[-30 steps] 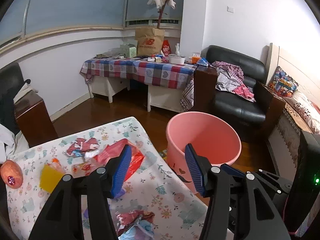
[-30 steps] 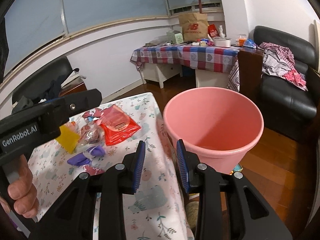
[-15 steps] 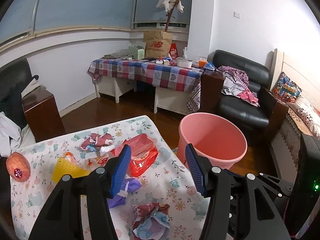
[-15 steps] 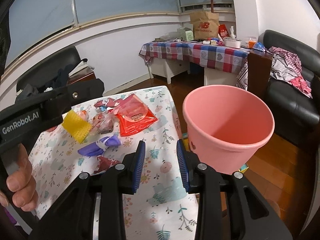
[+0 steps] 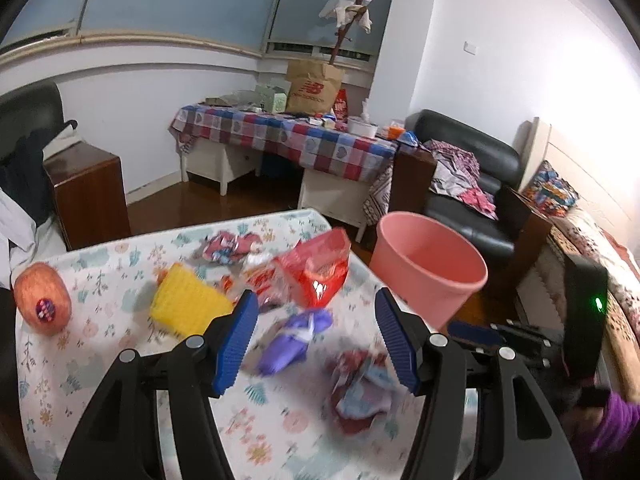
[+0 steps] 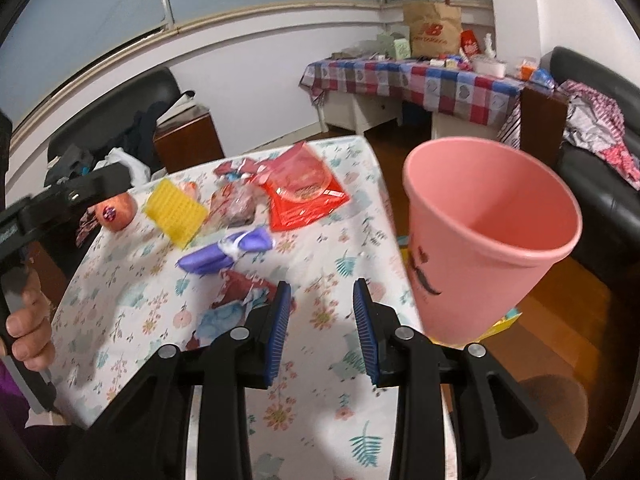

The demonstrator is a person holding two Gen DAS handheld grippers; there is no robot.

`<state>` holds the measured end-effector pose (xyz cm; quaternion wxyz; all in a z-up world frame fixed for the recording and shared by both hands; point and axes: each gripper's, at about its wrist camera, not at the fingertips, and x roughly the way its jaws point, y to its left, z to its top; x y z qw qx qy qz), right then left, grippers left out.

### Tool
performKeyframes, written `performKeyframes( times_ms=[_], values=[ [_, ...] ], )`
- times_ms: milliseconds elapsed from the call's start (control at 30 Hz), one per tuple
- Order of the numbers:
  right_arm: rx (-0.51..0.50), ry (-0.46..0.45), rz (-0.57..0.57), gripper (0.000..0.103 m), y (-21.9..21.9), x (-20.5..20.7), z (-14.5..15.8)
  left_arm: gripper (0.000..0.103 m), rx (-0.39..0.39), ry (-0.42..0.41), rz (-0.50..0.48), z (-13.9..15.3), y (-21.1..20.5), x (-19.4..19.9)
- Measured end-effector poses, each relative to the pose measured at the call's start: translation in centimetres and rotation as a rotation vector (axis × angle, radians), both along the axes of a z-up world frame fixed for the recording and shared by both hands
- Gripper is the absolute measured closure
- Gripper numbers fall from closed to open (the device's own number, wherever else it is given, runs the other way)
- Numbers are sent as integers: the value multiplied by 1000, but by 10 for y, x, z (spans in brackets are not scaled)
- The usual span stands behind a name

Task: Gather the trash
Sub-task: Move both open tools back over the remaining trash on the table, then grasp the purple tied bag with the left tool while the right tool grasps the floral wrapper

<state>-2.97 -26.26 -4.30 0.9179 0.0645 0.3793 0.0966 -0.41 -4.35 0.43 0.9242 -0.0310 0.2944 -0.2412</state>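
Trash lies on a floral tablecloth (image 5: 100,360): a red packet (image 5: 318,270) (image 6: 304,196), a yellow piece (image 5: 186,304) (image 6: 176,212), a purple wrapper (image 5: 294,340) (image 6: 226,254), a crumpled red-and-blue wrapper (image 5: 360,388) (image 6: 232,304) and more wrappers at the back (image 5: 232,246). A pink bin (image 5: 430,268) (image 6: 484,236) stands on the floor right of the table. My left gripper (image 5: 314,340) is open above the purple wrapper and holds nothing. My right gripper (image 6: 322,328) is open and empty over the table's right part, just right of the crumpled wrapper.
An orange fruit with a sticker (image 5: 42,304) (image 6: 118,208) sits at the table's left. A wooden cabinet (image 5: 88,196), a checked-cloth table (image 5: 288,140) and a black sofa (image 5: 476,184) stand behind. A bed (image 5: 600,280) is at the right.
Both grippers have drawn back and swung left, from over the bin to over the table's trash. Both stayed open and empty.
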Motion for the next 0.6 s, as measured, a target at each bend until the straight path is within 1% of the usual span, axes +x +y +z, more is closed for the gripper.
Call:
performKeyframes(
  times_ms=[67, 200, 333, 467, 533, 600],
  values=[
    [34, 25, 24, 70, 5, 0, -5, 43, 18, 3, 10, -8, 12, -5],
    [102, 97, 85, 70, 19, 5, -18, 43, 37, 40, 45, -27, 32, -7],
    [96, 136, 119, 70, 32, 8, -27, 43, 57, 76, 61, -44, 42, -2],
    [105, 176, 111, 70, 33, 14, -34, 43, 82, 110, 30, -56, 39, 6],
    [122, 199, 109, 70, 32, 16, -39, 43, 83, 122, -6, -59, 31, 12],
    [152, 225, 111, 70, 32, 19, -43, 43, 101, 120, -44, -61, 19, 18]
  ],
)
